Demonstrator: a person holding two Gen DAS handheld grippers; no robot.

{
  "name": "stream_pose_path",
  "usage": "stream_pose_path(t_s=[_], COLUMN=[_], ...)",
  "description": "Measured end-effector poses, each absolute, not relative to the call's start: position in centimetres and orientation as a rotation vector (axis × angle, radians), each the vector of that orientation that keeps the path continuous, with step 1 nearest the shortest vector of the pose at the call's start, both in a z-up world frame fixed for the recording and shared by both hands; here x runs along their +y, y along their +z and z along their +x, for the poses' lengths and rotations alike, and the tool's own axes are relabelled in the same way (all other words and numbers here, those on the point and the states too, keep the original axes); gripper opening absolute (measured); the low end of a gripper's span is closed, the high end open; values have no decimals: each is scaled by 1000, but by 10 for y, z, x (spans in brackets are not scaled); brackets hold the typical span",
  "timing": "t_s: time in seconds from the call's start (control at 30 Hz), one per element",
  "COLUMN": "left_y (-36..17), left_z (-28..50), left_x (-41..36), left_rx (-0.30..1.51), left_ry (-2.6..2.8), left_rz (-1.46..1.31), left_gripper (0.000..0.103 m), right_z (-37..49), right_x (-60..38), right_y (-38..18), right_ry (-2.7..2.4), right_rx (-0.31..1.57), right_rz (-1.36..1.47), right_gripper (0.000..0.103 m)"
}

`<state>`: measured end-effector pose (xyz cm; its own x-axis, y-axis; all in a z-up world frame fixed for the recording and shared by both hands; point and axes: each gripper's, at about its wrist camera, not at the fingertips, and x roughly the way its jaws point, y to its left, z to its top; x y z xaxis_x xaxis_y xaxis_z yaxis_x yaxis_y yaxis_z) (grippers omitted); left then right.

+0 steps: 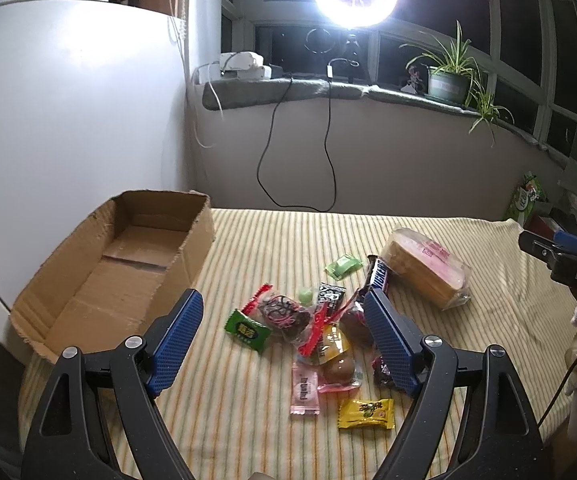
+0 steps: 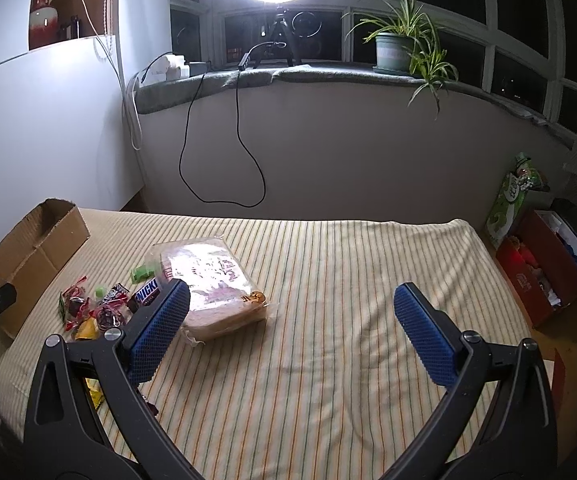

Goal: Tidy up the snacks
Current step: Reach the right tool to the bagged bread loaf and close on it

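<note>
2 grippers hovering, both spread wide: left gripper point(image 1: 284, 312) | right gripper point(image 2: 292, 302) | snacks point(image 1: 320, 328) lying beside empty cardboard box point(image 1: 108, 264) on worktop | wrappers looking light, crinkly, slippery (pinch sealed ends) | bread bag point(image 2: 212, 280) squashing easily

— Where can we pass around the bread point(image 2: 212, 288)?
— Right of it, the striped cloth point(image 2: 348, 280) lies bare. Left of it, the snack pile point(image 1: 320, 328) crowds our way; further left stands the box point(image 1: 100, 276).
</note>
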<state>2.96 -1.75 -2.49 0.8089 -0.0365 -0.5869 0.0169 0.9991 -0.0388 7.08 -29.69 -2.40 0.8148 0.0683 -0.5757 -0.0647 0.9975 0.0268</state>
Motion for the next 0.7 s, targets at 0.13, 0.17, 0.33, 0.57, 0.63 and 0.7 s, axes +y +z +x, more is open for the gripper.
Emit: stream_pose_path(t_s=[0.13, 0.17, 0.33, 0.57, 0.63, 0.7], left_y=[-31, -33, -39, -46, -48, -50], left_z=[37, 39, 47, 63, 68, 74], left_x=[-24, -26, -36, -62, -70, -78], left_rx=[651, 656, 682, 724, 735, 746], left_ry=[-60, -68, -116, -223, -250, -270], left_rz=[-41, -42, -57, -73, -71, -68], left_gripper=[83, 83, 82, 81, 81, 81], right_z=[82, 85, 103, 136, 145, 155], right_x=[-298, -299, -303, -305, -306, -305], right_y=[-30, -31, -42, -66, -71, -77], right_ry=[93, 100, 193, 396, 433, 477], right_rx=[628, 634, 681, 801, 822, 847], right_rz=[-5, -3, 40, 122, 138, 156], right_gripper=[103, 103, 103, 103, 103, 103])
